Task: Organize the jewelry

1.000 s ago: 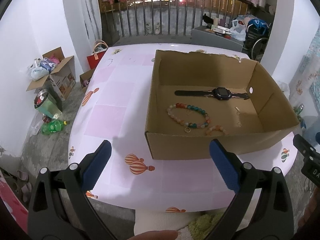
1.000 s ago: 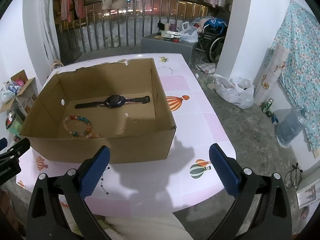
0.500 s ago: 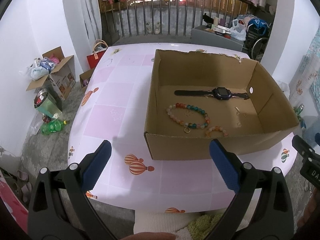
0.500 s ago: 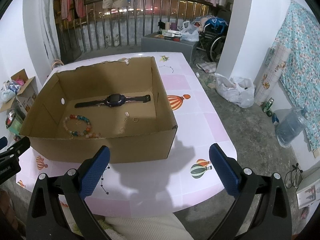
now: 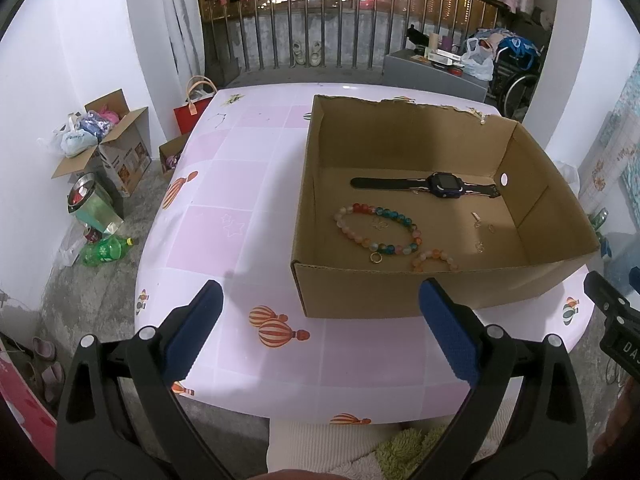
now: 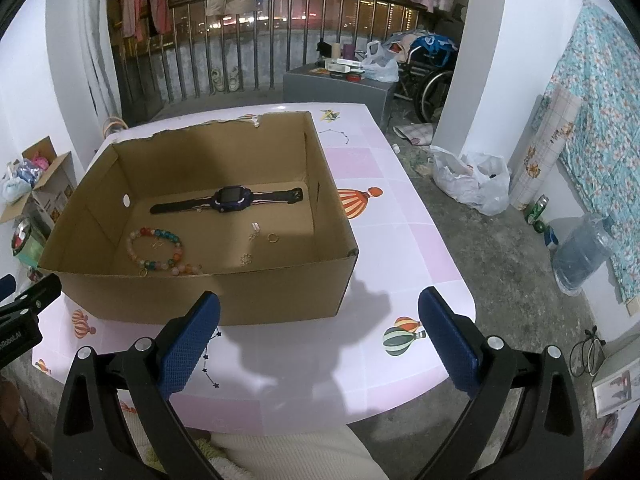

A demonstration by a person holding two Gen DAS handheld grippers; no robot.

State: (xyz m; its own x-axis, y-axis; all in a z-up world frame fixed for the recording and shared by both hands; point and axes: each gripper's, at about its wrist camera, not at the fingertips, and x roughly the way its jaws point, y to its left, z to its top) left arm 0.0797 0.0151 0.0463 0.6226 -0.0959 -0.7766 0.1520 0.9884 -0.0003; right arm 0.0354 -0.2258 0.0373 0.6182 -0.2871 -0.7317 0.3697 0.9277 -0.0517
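Nothing shifted; both grippers (image 5: pixel 318 332) (image 6: pixel 318 334) still wide, empty; round glassy bead bracelet (image 5: pixel 376 229) inside cardboard box (image 5: pixel 400 292)

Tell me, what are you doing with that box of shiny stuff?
A person is tidying jewelry, holding a gripper in each hand. Both the left gripper and right gripper hang open and empty over the table, holding nothing. The cardboard box already holds a watch, a big bead bracelet, a smaller one and some rings.
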